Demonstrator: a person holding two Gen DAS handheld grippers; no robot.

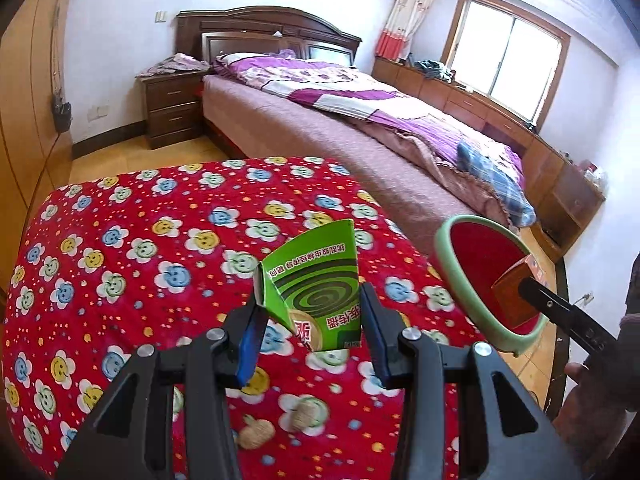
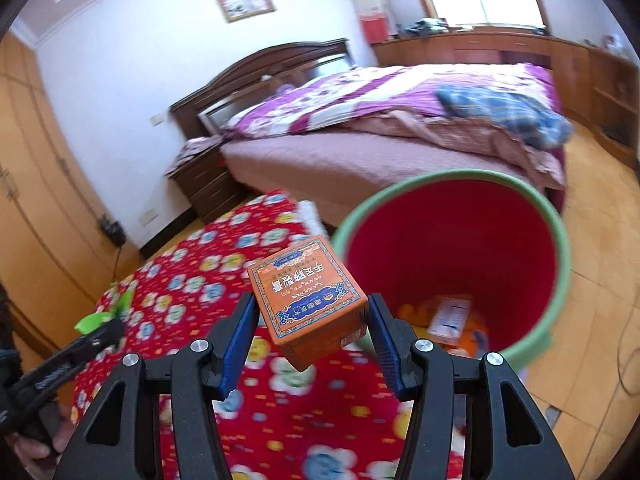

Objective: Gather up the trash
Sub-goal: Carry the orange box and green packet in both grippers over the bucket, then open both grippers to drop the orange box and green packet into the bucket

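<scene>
The trash here is two cardboard boxes, one in each gripper, both lifted off the table. The table [image 1: 120, 240] wears a red cloth printed with smiling flowers; it stands in a bedroom with a wardrobe [image 1: 24, 120] on the left, a dark nightstand [image 1: 172, 108], a bed [image 1: 320, 120] under a purple quilt, a low run of cabinets [image 1: 480, 108] and a window [image 1: 508, 56] on the right. Two small tan lumps [image 1: 256, 434] lie on the cloth near the table's near edge, below the left gripper.

The cloth is bare toward the table's far edge and left side, and wooden floor shows between the far edge and the bed. Off the table's right edge stands a red bin [image 2: 556, 248] with a green rim, mouth open, some wrappers [image 2: 450, 316] at its bottom.

The left gripper [image 1: 310, 320] pinches a flattened green box [image 1: 316, 276] by its lower end; the box's long axis runs up and away from the fingers, torn top pointing toward the bed. The right gripper [image 2: 312, 320] pinches an orange box [image 2: 308, 296] by its sides, near the bin's rim above the table's right edge; it is tilted, printed face up, one corner hanging down between the fingers.
</scene>
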